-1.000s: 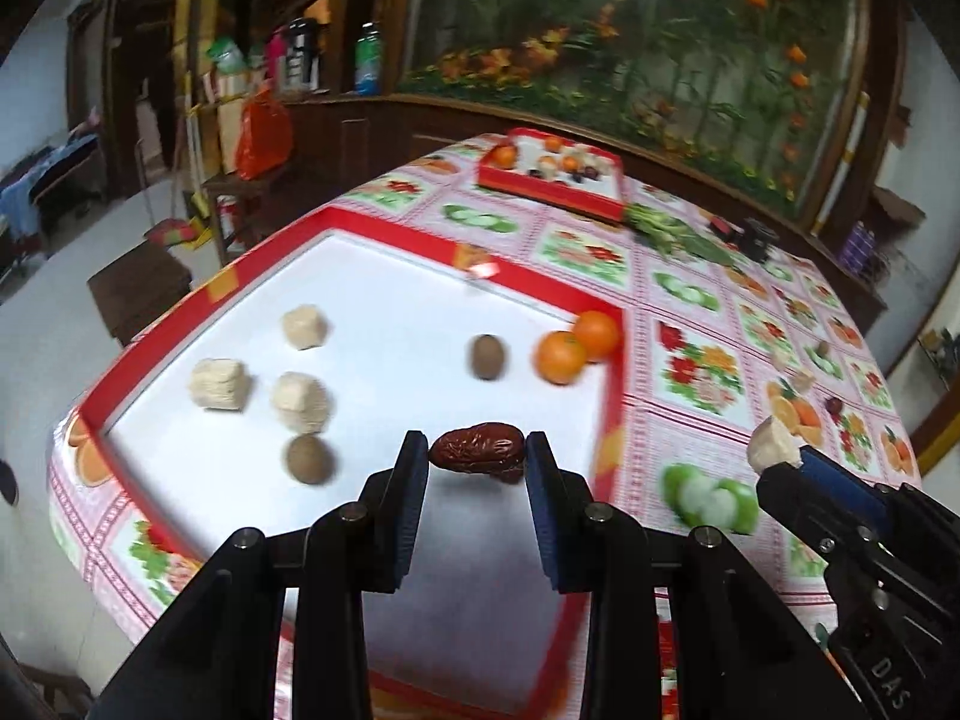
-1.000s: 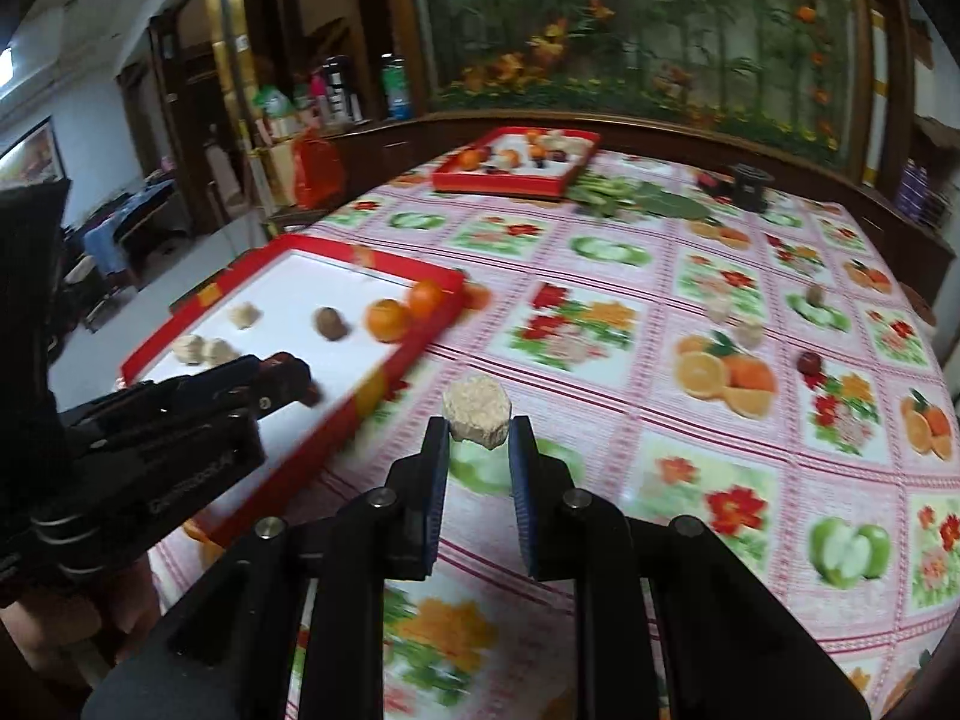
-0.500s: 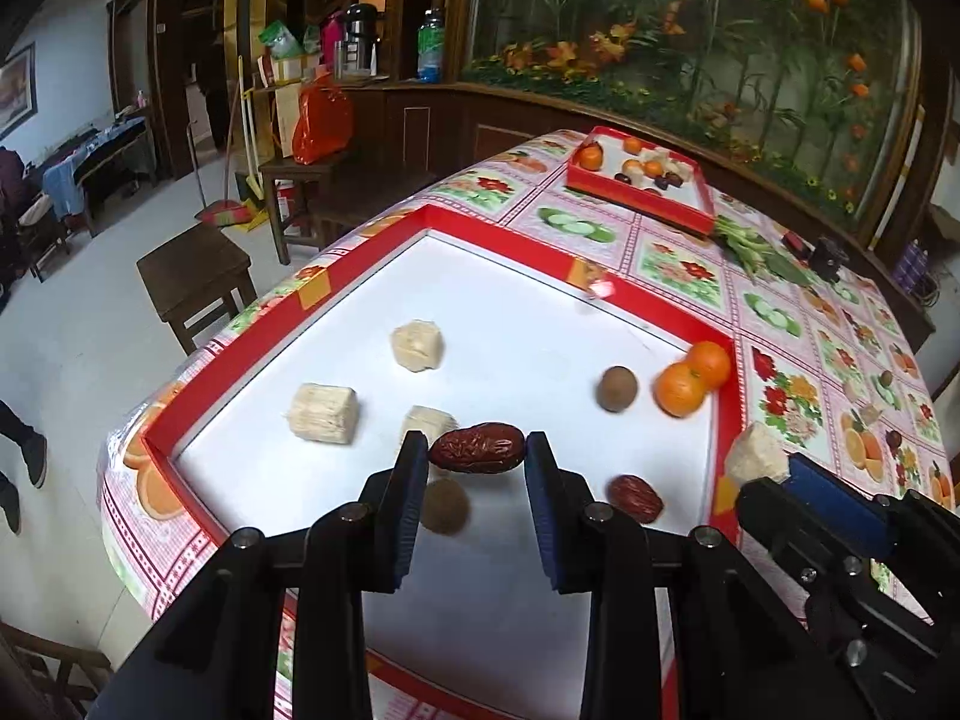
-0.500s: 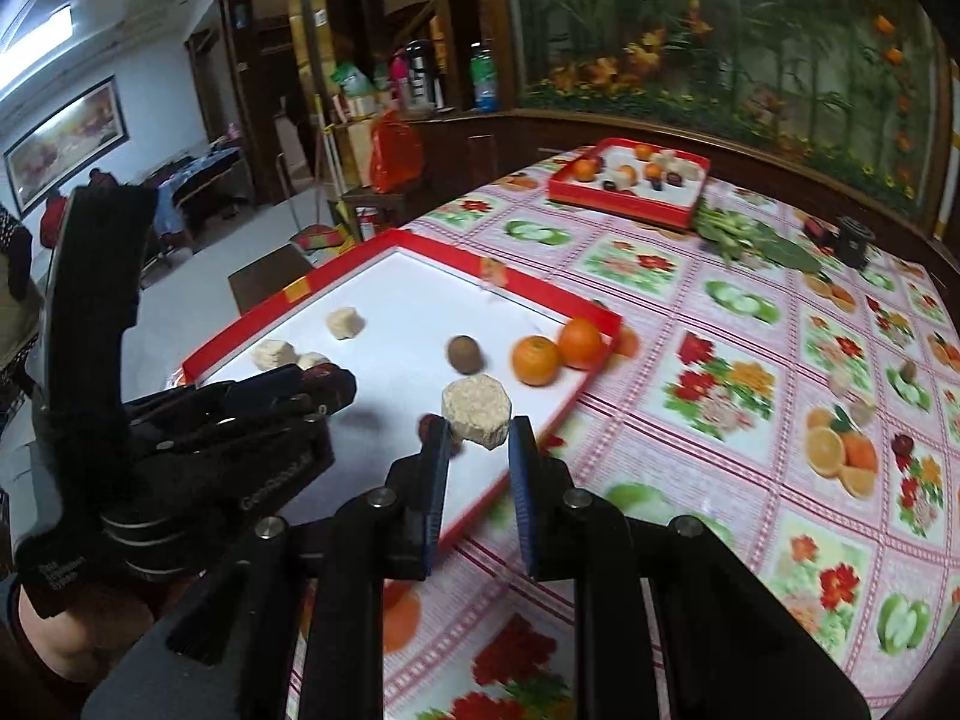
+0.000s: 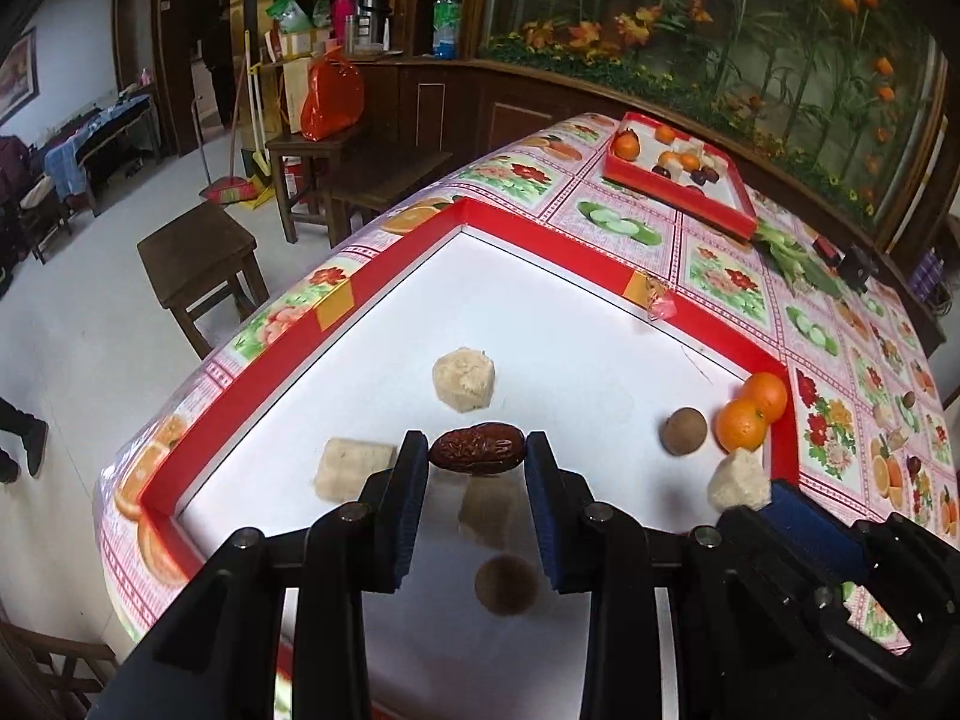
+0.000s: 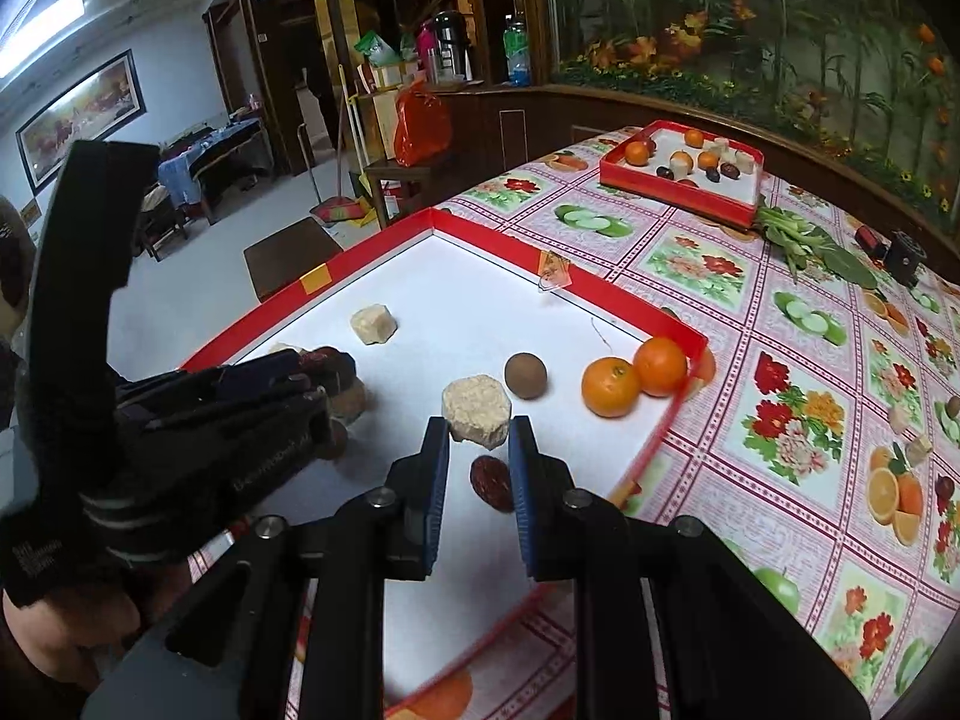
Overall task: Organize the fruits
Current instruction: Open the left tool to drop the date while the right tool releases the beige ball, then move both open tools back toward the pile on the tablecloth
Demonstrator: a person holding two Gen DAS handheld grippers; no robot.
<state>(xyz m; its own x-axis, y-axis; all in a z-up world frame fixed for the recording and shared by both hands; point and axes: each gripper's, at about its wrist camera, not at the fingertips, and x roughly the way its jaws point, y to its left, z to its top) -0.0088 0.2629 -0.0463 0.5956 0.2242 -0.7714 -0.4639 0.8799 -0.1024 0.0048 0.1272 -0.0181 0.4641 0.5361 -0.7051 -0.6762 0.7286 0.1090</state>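
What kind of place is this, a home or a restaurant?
Probably a home dining room, though a small eatery is possible. A fruit-print tablecloth covers the big table, a broom leans near wooden stools, and a thermos and bottles stand on the wooden counter.

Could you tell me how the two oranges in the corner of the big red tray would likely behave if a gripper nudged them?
The two oranges are round and smooth, so they would probably roll freely on the flat white floor. They sit against the red tray wall, which should stop them on that side. They touch each other, so pushing one likely shifts both.
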